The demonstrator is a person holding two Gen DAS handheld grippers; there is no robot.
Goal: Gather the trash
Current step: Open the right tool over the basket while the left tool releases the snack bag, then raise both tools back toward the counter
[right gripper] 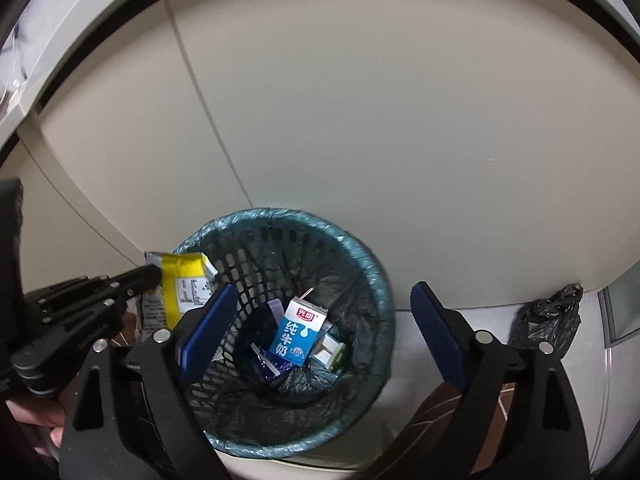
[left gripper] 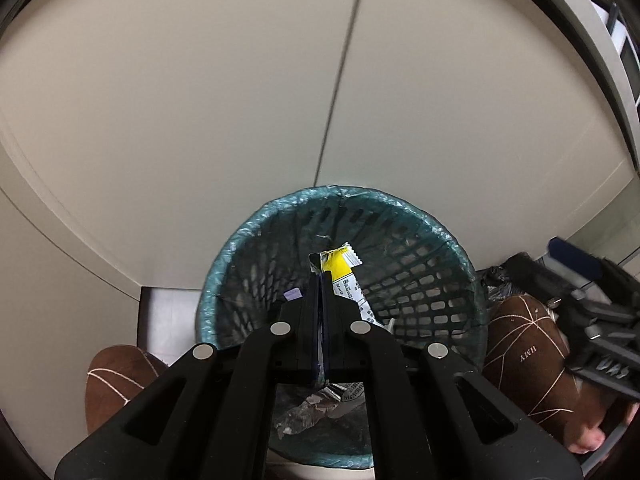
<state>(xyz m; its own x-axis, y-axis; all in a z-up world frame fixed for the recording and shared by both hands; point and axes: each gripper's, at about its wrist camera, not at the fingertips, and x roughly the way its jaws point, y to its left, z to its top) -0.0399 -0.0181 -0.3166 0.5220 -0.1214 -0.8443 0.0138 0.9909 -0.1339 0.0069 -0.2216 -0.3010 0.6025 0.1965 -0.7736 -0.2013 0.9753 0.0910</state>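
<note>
Left wrist view: my left gripper (left gripper: 320,280) pinches the yellow snack wrapper (left gripper: 340,270) above the mesh wastebasket (left gripper: 420,216). Right wrist view: my right gripper (right gripper: 320,312) stands spread and empty over the basket, the milk carton (right gripper: 298,330) lying inside and the wrapper at ten o'clock.

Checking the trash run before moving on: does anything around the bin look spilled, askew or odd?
Nothing spilled. The milk carton lies inside the lined bin; the yellow wrapper is clamped in the left tool by the rim, not yet dropped. A black bag sits outside.
</note>
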